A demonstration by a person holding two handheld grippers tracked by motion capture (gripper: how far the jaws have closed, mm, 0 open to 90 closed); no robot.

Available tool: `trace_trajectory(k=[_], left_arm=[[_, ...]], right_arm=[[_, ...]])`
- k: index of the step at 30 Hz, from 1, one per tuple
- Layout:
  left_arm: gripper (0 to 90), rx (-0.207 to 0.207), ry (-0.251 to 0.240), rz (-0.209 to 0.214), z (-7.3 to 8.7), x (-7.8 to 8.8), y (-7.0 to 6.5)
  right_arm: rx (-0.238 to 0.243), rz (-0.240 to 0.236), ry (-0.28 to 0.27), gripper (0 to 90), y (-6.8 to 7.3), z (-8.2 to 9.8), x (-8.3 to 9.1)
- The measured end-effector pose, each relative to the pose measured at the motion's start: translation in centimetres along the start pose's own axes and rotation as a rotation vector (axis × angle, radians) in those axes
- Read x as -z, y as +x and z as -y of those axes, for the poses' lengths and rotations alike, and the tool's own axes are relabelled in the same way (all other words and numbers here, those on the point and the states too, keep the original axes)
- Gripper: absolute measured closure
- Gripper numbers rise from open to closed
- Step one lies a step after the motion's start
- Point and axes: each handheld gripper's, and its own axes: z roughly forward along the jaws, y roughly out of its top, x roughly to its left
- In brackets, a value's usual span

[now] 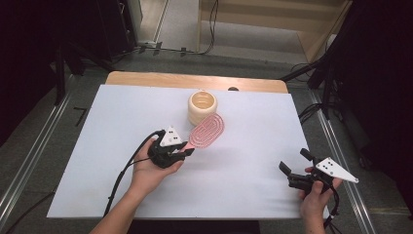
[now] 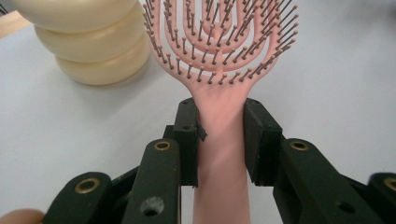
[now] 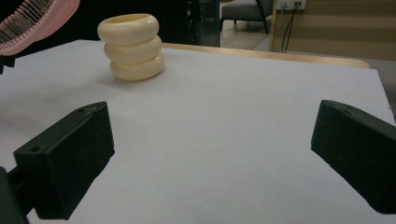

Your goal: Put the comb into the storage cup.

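The left hand-held gripper (image 1: 181,152) sits a little left of the bench's (image 1: 243,165) middle, held in the person's left hand (image 1: 151,170). Its jaws are clamped on the handle of a pink brush (image 1: 207,130). In the left gripper view the handle runs straight up between the two jaws, one pressed to each side of it just below where the handle widens into the head, and the bristles (image 2: 219,42) point up toward the camera. The brush head reaches away from the gripper toward the far edge of the bench and ends just beside a cream cup (image 1: 202,107), made of three stacked rings, which stands upright near the middle of the far edge. Whether the head touches the cup I cannot tell.

The right hand-held gripper (image 1: 297,163) is held in the right hand (image 1: 316,192) near the right part of the near edge, well apart from the brush and cup. Its jaws are spread wide with nothing between them; in the right gripper view bare bench surface lies between them.
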Motion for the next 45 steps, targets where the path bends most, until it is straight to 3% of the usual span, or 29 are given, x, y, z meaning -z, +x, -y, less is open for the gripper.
trace_trajectory(k=[6, 7, 10, 18, 31, 45], left_arm=[[70.5, 0.007, -0.043, -0.006, 0.3, 0.4, 0.0], [70.5, 0.006, -0.06, -0.01, 0.4, 0.6, -0.1], [70.5, 0.007, -0.089, -0.008, 0.4, 0.7, -0.3], [70.5, -0.004, -0.163, -0.016, 0.3, 1.4, -0.7], [70.5, -0.009, -0.211, -0.031, 0.7, 1.5, -0.9], [70.5, -0.02, -0.261, -0.042, 1.0, 1.6, -1.1]], right_arm=[[-0.008, -0.01, -0.021, 0.0, 0.3, -0.9, 0.6], [-0.034, -0.036, -0.027, 0.0, 0.3, -1.2, 0.8], [-0.049, -0.056, -0.015, 0.0, 0.7, -1.6, 0.6], [-0.054, -0.11, -0.013, 0.0, 2.2, -3.7, 0.0], [-0.048, -0.196, 0.004, 0.0, 5.0, -7.0, -2.6], [-0.052, -0.279, 0.048, 0.0, 8.1, -9.1, -6.0]])
